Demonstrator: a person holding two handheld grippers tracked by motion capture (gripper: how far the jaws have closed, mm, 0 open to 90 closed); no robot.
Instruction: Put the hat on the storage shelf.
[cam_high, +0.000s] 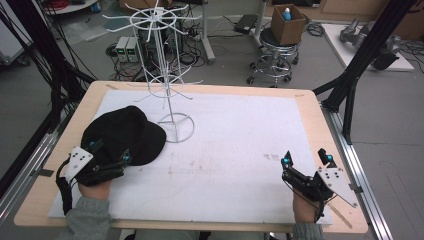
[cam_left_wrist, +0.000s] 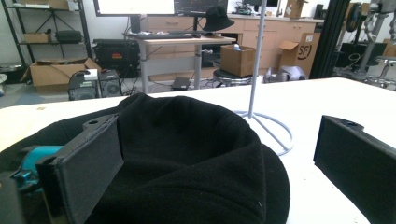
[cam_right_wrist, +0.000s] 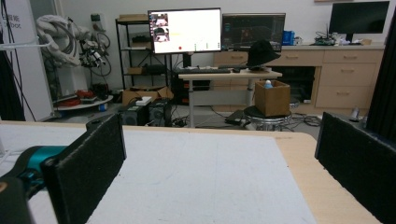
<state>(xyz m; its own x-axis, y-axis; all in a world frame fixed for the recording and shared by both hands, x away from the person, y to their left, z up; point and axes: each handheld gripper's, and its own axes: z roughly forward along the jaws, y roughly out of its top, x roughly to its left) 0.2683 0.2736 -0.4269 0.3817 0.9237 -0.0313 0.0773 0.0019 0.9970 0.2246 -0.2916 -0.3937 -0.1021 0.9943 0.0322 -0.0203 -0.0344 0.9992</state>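
The black hat (cam_high: 122, 135) lies flat near the counter's (cam_high: 310, 107) left edge, just beside the white wire rack's (cam_high: 167, 65) base, likely waiting to be hung. The left hand-held gripper (cam_high: 111, 152) stands spread over its near brim, pinching nothing; the right hand-held gripper (cam_high: 306, 159), also spread, rests near the counter's right front corner, well apart.

Left gripper (cam_high: 111, 154) low near the table's (cam_high: 240, 150) front-left corner, held by the left hand (cam_high: 95, 189) — jaws spread wide, pointing away from the person, grey plate on top. Right gripper (cam_high: 305, 159) near the front-right corner, gripped by the right hand (cam_high: 303, 206) — jaws wide apart, nothing between them, aimed toward the far edge
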